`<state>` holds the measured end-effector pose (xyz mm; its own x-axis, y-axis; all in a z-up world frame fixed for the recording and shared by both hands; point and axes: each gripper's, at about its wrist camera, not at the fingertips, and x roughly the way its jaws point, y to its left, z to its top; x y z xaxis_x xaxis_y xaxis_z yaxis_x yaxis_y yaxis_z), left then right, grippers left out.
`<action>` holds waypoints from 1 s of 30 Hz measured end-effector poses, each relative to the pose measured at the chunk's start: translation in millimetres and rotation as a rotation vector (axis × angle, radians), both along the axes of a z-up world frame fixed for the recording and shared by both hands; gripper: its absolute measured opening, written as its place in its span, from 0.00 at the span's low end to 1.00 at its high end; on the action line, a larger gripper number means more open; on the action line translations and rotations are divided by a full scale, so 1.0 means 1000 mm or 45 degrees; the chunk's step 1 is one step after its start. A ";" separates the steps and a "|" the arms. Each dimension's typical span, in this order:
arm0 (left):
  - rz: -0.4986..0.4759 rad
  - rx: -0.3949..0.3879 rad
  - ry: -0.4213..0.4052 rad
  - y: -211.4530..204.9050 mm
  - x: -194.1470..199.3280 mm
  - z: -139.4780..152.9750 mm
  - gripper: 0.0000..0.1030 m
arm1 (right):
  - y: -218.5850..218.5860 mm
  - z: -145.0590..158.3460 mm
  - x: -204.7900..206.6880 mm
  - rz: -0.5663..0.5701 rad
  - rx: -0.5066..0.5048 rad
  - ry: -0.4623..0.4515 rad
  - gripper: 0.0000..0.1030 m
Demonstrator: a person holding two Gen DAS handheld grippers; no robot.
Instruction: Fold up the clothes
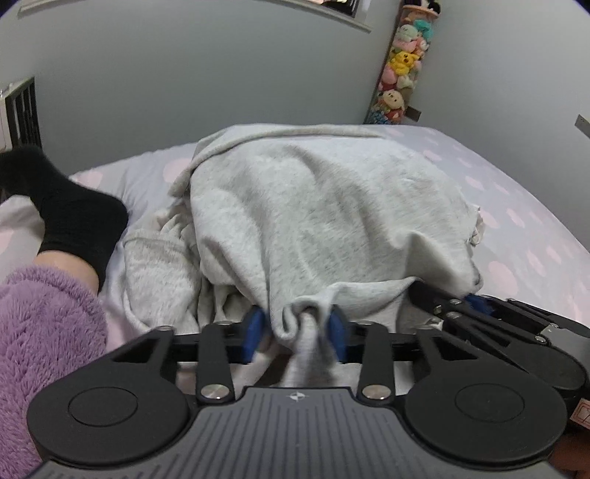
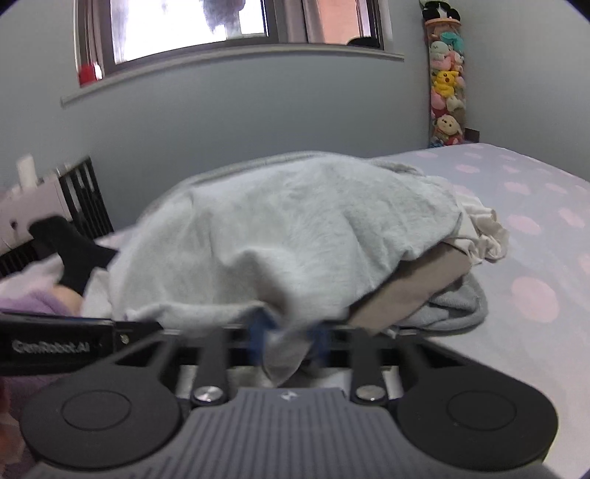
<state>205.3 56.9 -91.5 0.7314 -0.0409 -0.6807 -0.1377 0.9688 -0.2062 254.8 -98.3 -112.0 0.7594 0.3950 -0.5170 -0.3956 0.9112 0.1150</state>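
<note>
A light grey sweatshirt (image 1: 313,206) lies heaped on the bed and drapes toward both grippers. My left gripper (image 1: 297,331) is shut on a bunched edge of it between the blue pads (image 1: 254,331). My right gripper (image 2: 289,339) is shut on another part of the same grey edge; its body also shows at the right of the left wrist view (image 1: 479,309). In the right wrist view the sweatshirt (image 2: 295,235) covers a pile holding a beige garment (image 2: 405,287), a white ruffled piece (image 2: 483,228) and a grey towel-like piece (image 2: 457,306).
The bed sheet (image 2: 534,258) is lilac with pink spots. A person's leg in a black sock (image 1: 70,217) and purple fleece (image 1: 44,331) lies at the left. A hanging column of plush toys (image 2: 446,84) stands in the corner. A window (image 2: 221,25) is above.
</note>
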 end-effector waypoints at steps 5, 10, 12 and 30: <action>-0.035 -0.070 -0.058 -0.004 -0.008 0.009 0.19 | 0.006 0.021 -0.021 -0.027 -0.151 -0.159 0.06; -0.079 -0.117 -0.117 -0.019 -0.026 0.025 0.16 | -0.005 0.049 -0.055 -0.136 -0.196 -0.223 0.05; -0.115 -0.130 -0.148 -0.027 -0.037 0.035 0.16 | -0.009 0.061 -0.073 -0.180 -0.214 -0.279 0.05; -0.716 -0.309 -0.074 -0.138 -0.166 0.093 0.15 | -0.133 0.131 -0.274 -0.675 -0.217 -0.332 0.05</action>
